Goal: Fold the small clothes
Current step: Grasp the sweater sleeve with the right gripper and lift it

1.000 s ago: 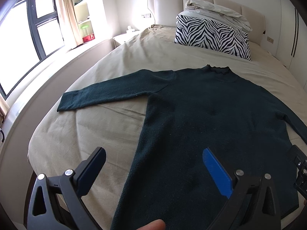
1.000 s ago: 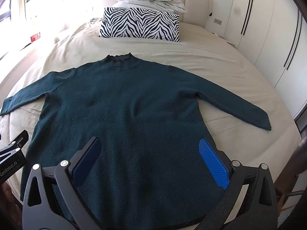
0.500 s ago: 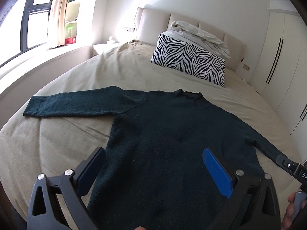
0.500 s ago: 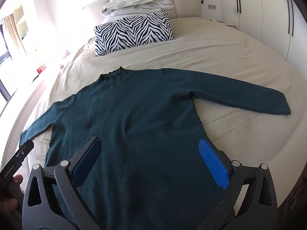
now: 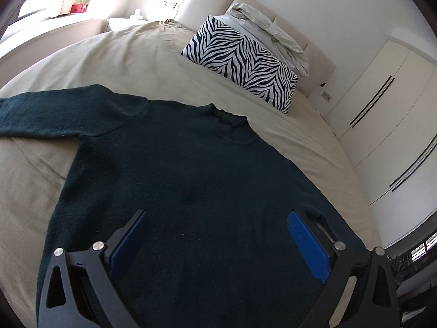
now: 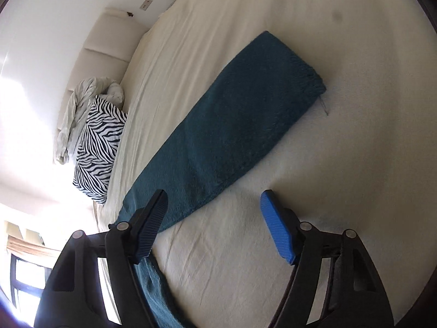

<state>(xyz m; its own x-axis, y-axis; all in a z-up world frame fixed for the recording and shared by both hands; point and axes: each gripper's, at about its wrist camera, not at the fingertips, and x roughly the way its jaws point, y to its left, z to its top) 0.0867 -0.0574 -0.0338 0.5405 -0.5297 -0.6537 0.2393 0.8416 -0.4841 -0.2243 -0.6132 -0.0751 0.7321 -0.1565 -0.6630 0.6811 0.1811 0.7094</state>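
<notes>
The right tool (image 6: 214,209) has swung over the dark teal knitted sweater's (image 5: 177,191) right sleeve (image 6: 232,120), its jaws narrowing but released. The left tool (image 5: 215,235) hangs released above the body. No fold is made; all folding remains.

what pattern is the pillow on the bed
Black-and-white zebra stripes on the pillow, clearest in the left wrist view.

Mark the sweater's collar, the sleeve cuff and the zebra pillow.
sweater's collar (image 5: 230,117), left wrist view, on the neckline.
sleeve cuff (image 6: 296,57), right wrist view, on the sleeve's end.
zebra pillow (image 5: 240,60), left wrist view, on its striped face.
</notes>
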